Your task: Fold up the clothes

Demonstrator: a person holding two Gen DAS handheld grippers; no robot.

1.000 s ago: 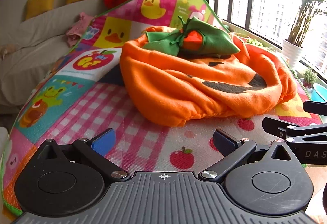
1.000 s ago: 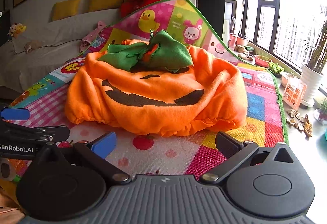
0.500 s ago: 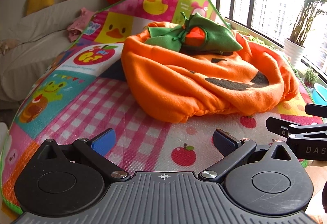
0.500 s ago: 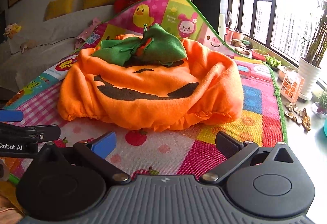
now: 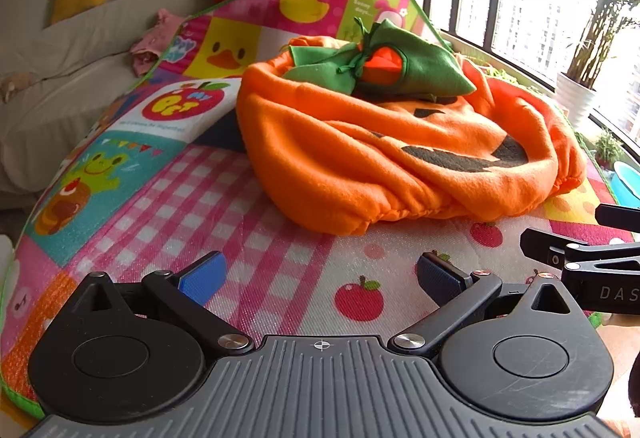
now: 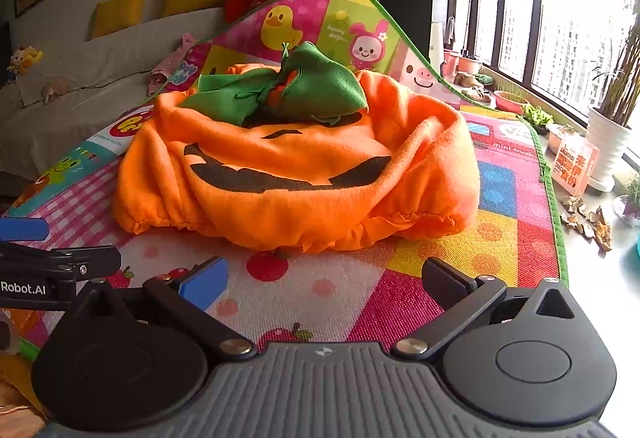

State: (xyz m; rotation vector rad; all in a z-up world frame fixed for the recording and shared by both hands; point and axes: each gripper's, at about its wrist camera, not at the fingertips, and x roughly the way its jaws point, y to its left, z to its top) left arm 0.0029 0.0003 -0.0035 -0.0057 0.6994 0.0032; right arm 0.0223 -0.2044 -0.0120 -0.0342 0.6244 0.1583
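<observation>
Lying mid-frame beyond both open, empty grippers, left (image 5: 318, 274) and right (image 6: 324, 278), the costume (image 6: 296, 174) stretched left-to-right, equally near each.

An orange fleece pumpkin costume (image 5: 360, 166) lies bunched in the centre of my right view, with a black jack-o'-lantern grin across its front, a gathered hem along its near edge, and a crumpled green leaf collar (image 6: 296, 90) piled at its top.
</observation>
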